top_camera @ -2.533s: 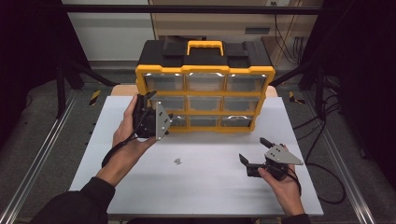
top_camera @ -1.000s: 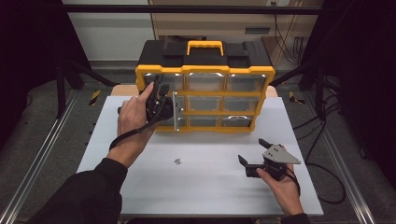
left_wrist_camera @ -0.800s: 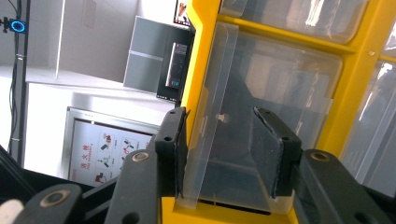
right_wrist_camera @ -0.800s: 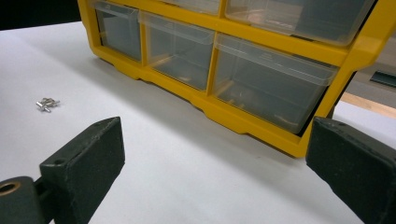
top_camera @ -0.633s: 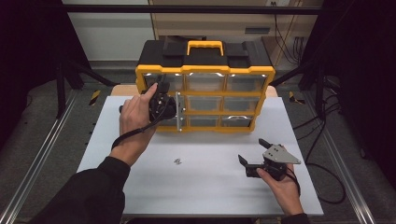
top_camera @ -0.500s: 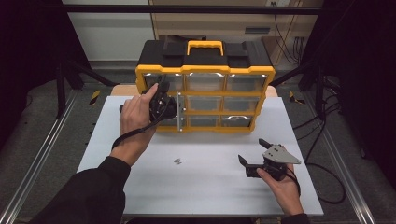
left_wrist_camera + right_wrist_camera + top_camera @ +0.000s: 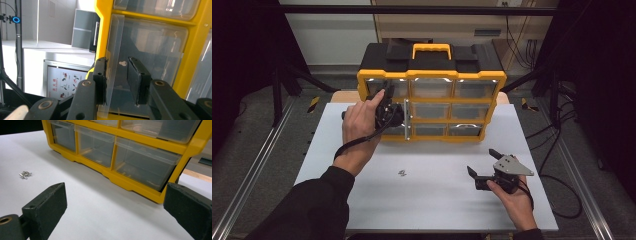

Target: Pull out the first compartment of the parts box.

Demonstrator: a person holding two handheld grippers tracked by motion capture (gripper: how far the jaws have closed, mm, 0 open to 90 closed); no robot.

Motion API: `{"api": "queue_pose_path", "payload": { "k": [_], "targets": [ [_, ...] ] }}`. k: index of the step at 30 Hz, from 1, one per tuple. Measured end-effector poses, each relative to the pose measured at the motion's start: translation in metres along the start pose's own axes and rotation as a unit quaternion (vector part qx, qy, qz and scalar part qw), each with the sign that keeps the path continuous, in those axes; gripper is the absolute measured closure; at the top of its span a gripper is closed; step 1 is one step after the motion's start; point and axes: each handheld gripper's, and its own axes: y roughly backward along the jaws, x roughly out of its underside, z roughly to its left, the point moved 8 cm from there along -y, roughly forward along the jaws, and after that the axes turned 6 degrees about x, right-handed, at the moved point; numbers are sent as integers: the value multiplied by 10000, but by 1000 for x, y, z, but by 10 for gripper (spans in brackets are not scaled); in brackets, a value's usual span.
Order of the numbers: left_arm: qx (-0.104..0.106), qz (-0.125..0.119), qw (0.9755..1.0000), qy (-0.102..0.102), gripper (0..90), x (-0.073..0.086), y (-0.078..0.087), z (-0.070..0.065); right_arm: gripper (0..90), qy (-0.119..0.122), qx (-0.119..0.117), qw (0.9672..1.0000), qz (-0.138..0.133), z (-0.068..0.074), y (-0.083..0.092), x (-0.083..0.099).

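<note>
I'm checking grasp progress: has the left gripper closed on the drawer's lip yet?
Not yet: left gripper is open, straddling the clear drawer lip, one jaw touching, the other apart.

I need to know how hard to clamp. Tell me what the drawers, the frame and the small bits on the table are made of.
Drawers: clear, glossy plastic; contents show through. Frame: yellow opaque moulded plastic, slight sheen. Bits: silvery, probably metal, too small to be sure.

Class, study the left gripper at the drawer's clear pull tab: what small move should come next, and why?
Probably close the left gripper on the clear pull tab. The jaws straddle it, one pad against it and the other apart, so the drawer of the yellow organizer cannot yet be pulled.
</note>
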Motion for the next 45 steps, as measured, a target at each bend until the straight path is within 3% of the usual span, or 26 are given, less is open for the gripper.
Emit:
{"api": "queue_pose_path", "payload": {
  "k": [17,18,21,25,26,30,45],
  "targets": [
    [-75,70,9999,-59,696,0,-2,-1,50,1,-9,10000,14,0,0,0],
    [-145,-13,9999,-71,696,0,-4,-1,50,3,-7,10000,16,0,0,0],
    [-131,79,9998,-81,696,0,-3,-1,50,7,1,10000,21,0,0,1],
    [-153,91,9998,-58,708,1,-3,-1,51,11,1,10000,29,0,0,1],
    [-192,-20,9998,8,718,0,-4,0,52,14,3,10000,25,0,0,1],
    [-175,83,9998,76,762,0,-2,1,52,23,-2,10000,20,0,-1,1],
    [-241,104,9996,69,793,0,-3,2,53,10,-5,10000,35,0,-1,1]
  ]
}}
